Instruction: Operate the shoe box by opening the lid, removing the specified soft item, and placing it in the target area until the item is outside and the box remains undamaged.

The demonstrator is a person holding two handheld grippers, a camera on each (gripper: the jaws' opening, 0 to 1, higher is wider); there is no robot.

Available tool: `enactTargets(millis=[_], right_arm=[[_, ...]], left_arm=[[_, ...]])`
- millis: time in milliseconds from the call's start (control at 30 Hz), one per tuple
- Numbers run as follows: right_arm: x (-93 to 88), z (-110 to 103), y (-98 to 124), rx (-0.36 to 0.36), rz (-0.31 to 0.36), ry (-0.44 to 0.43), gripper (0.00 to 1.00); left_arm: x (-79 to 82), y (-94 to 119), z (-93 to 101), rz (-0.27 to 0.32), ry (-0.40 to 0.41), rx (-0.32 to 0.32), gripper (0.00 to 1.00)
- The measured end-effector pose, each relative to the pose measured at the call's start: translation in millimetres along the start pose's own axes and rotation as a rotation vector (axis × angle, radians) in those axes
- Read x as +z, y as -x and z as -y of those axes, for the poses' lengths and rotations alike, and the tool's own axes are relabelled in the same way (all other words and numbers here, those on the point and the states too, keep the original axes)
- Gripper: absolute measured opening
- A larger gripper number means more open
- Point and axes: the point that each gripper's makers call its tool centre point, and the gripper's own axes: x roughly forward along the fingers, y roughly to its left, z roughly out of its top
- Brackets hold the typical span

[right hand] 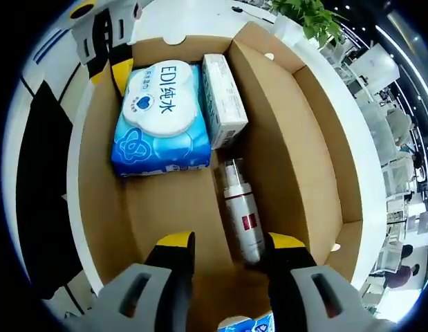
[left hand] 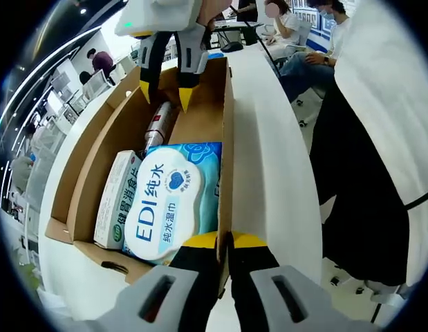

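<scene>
An open cardboard shoe box (left hand: 96,138) (right hand: 314,131) lies on a white table. Inside lie a blue and white wet wipes pack (left hand: 175,200) (right hand: 162,117), a white carton (left hand: 117,200) (right hand: 224,100) beside it, and a silver and red bottle (left hand: 158,124) (right hand: 243,218). My left gripper (left hand: 225,241) (right hand: 110,72) is shut on the box's side wall next to the wipes pack. My right gripper (right hand: 231,243) (left hand: 164,95) hangs open over the other end of the box, above the bottle, holding nothing.
The white table (left hand: 269,173) runs along the box. A person in dark trousers (left hand: 366,194) stands close by the table. Several people sit at the far end (left hand: 303,41). A green plant (right hand: 310,17) stands beyond the box. Another blue pack (right hand: 245,324) shows under my right gripper.
</scene>
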Motion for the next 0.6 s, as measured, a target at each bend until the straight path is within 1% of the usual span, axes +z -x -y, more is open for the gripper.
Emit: enactTargets(millis=[167,267,333,400,467,533,600], right_arm=[[-0.5,1.3,-4.5,0.013,-0.016,0.009,0.40],[-2.0,4.3,-14.1,0.014,-0.025,0.007,0.40],[-1.7,4.8,-11.1,0.019,-0.027,0.006,0.40],[-4.5,4.0,-15.4,0.025,-0.043,0.016,0.39],[-6.3,5.8,-12.9,0.023,-0.049,0.023,0.38],[-10.0,5.6,-19.5,0.035,-0.062,0.025,0.39],[-12.7,2.1,-20.6,0.046,-0.072,0.020,0.39]], left_arm=[[1.6,1.1,0.6,0.000,-0.001,0.002,0.04],[1.8,1.3,0.5,0.002,-0.001,0.003,0.04],[1.5,1.0,0.2,0.002,-0.001,0.005,0.04],[1.4,1.0,0.2,0.002,-0.001,0.004,0.04],[1.8,1.2,0.3,0.001,-0.001,0.003,0.04],[2.3,1.6,0.5,0.002,-0.002,0.003,0.04],[2.0,1.2,0.3,0.002,-0.004,0.004,0.04]])
